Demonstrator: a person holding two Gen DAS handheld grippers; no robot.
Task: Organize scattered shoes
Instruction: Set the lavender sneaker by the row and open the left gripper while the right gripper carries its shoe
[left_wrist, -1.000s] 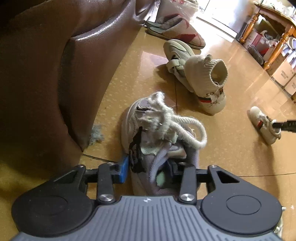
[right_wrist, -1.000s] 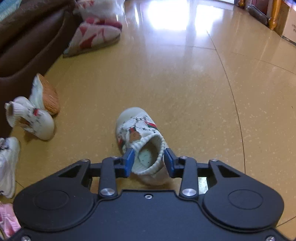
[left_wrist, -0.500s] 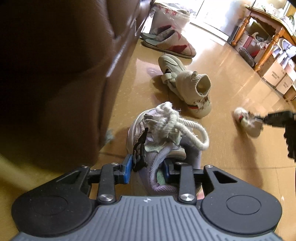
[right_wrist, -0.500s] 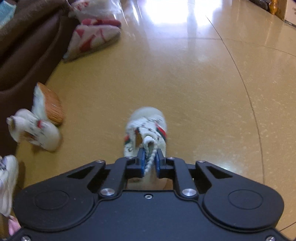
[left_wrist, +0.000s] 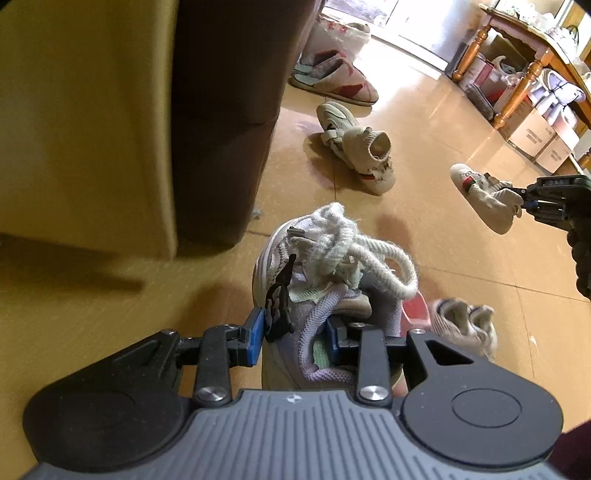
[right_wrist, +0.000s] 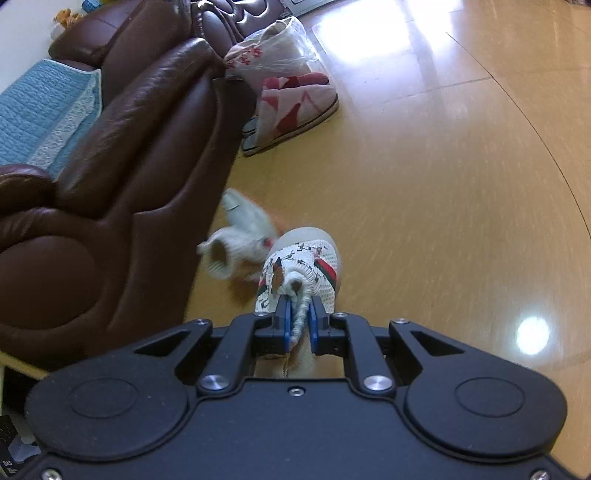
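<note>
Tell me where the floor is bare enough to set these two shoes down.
The widest bare patch is the glossy tan tile floor right of the red-and-white slippers, out to the sunlit glare. It is crowded along the brown leather sofa: slippers, the cream knit sock-shoe and an overturned sneaker lie there.

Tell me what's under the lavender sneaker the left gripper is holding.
Below the lavender sneaker, a pink slipper edge and a blurred white-lavender shoe show on the floor. The sneaker and left gripper cover whatever is directly beneath.
</note>
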